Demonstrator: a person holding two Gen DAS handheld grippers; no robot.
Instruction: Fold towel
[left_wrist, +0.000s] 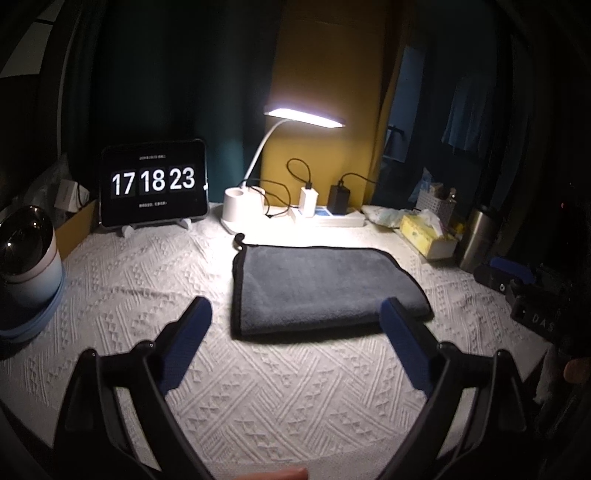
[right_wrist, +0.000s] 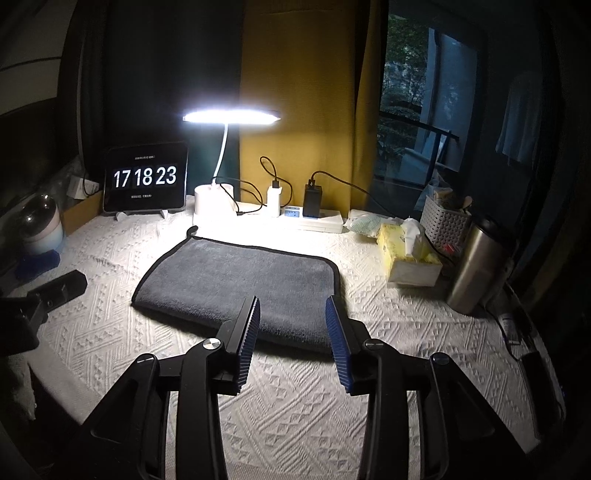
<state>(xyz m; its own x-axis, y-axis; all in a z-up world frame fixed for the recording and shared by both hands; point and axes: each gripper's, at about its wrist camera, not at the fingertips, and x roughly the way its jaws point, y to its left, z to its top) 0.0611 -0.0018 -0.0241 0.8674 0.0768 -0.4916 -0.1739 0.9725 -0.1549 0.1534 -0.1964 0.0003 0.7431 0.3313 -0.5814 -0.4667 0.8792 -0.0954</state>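
While both grippers' fingers gape, the plush grey towel (left_wrist: 317, 288) lies folded on knitted cloth (right_wrist: 295, 424).

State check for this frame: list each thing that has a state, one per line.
towel: folded, flat on the cloth, not held
left gripper: jaws open, empty
right gripper: jaws open, empty
desk lamp: on
tablet clock: lit, reads 17 18 23
tissue box: open

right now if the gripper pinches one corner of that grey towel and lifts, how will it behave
The grey towel looks soft and plush, so it would likely sag and drape. It lies doubled, so the layers may fall open. On the textured white tablecloth, pushing would probably bunch it rather than slide it.
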